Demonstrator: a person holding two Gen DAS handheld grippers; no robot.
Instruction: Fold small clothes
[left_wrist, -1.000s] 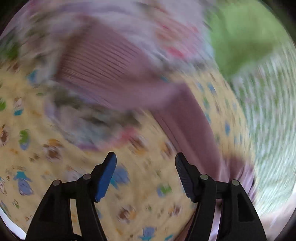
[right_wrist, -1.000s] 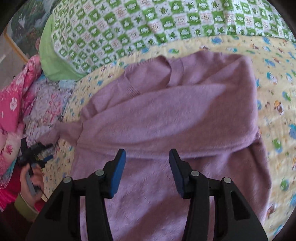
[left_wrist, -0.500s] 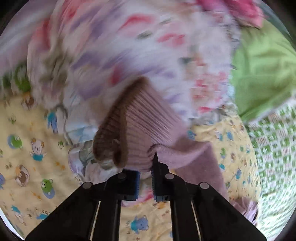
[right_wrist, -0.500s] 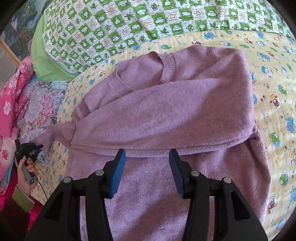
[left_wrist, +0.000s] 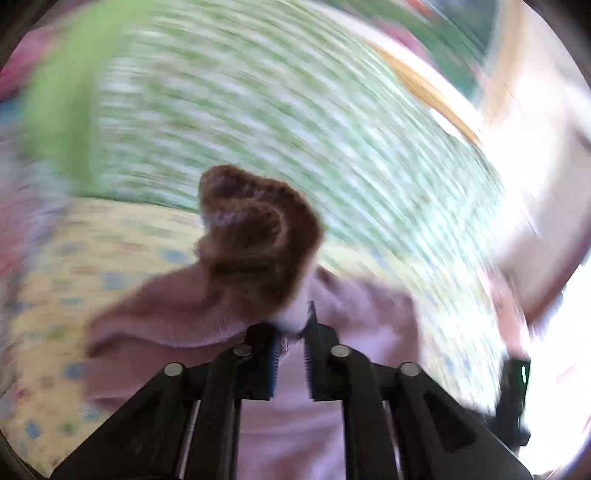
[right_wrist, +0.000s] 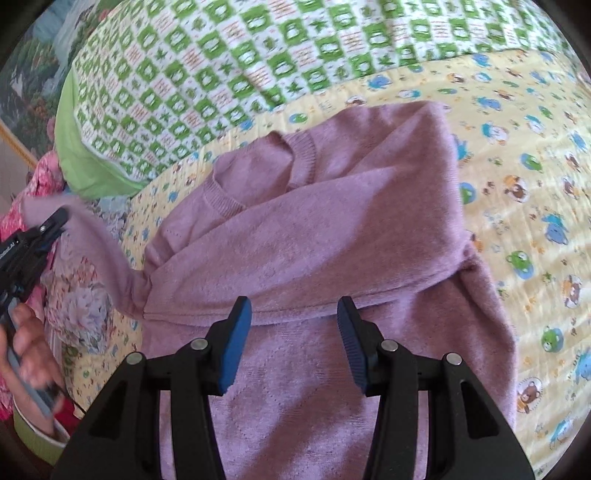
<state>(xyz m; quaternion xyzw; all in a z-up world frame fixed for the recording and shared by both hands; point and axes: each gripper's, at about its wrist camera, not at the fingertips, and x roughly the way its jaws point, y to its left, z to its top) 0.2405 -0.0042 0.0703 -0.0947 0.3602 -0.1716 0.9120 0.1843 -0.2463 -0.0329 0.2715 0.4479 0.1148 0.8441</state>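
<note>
A mauve knit sweater (right_wrist: 332, 229) lies on the yellow cartoon-print sheet (right_wrist: 535, 184), with one sleeve folded across its chest. My right gripper (right_wrist: 293, 314) hovers open over the lower body, nothing between its fingers. At the left edge of the right wrist view, my left gripper (right_wrist: 55, 221) holds the other sleeve (right_wrist: 99, 236) lifted off the bed. In the blurred left wrist view the ribbed cuff (left_wrist: 255, 236) sticks up from between the pads of the left gripper (left_wrist: 290, 332). Its jaws are opening slightly, with the fabric still pinched between them.
A green-and-white checked quilt (right_wrist: 258, 55) with a plain green edge lies at the far side of the bed. Floral and pink clothes (right_wrist: 81, 295) are piled at the left. A person's hand (right_wrist: 29, 343) grips the left tool's handle there.
My left gripper shut on the sleeve cuff, then swung it up and rolled, bringing the quilt and sweater body into its view. The right gripper stayed open over the sweater, shifting only slightly.
</note>
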